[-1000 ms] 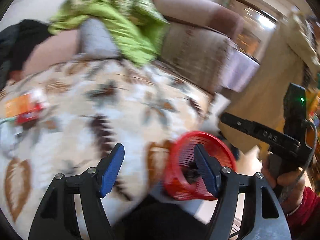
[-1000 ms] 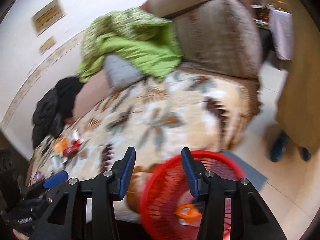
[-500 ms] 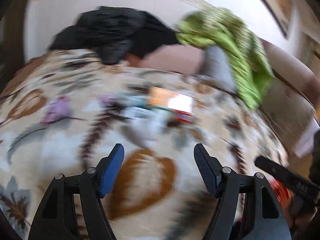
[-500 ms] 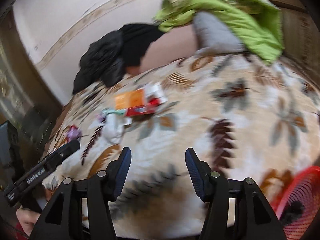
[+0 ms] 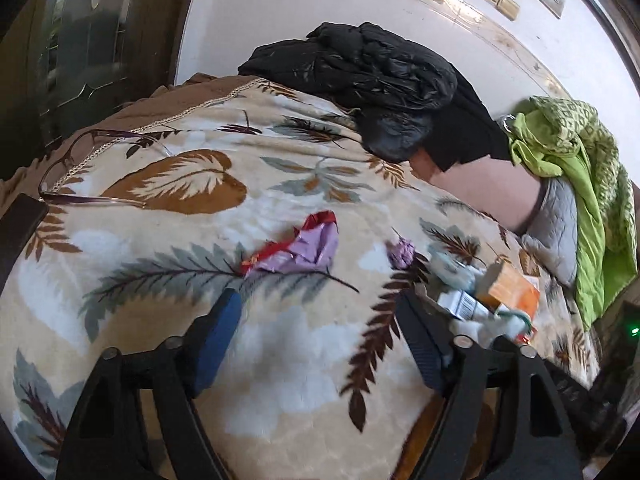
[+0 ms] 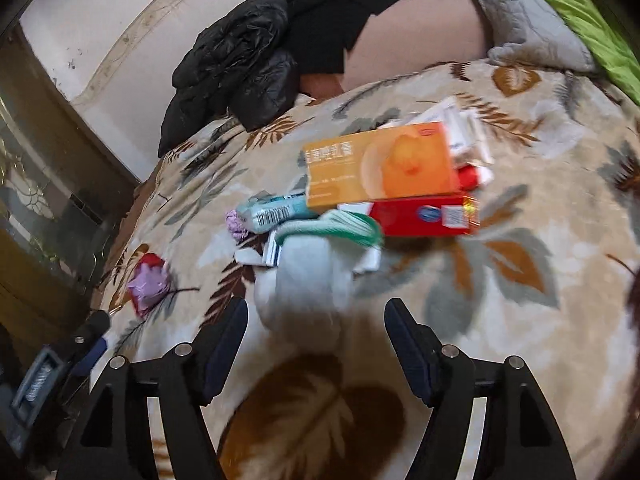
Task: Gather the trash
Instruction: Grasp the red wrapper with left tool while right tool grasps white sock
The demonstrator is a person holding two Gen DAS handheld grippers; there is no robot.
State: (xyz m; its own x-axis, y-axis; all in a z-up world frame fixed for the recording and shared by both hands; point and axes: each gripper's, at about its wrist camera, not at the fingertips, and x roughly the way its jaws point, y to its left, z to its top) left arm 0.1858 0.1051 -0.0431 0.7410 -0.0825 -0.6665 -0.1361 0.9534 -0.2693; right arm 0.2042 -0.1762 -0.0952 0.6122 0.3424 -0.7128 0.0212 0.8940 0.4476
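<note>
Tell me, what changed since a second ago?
Both grippers swung away from the red basket, now out of view, to the trash on the blanket. The left gripper now faces the purple wrapper, its fingers opening. The right gripper faces the white wad below the orange box, its fingers closing with nothing gripped. The trash, black jacket and green cloth stayed put.
</note>
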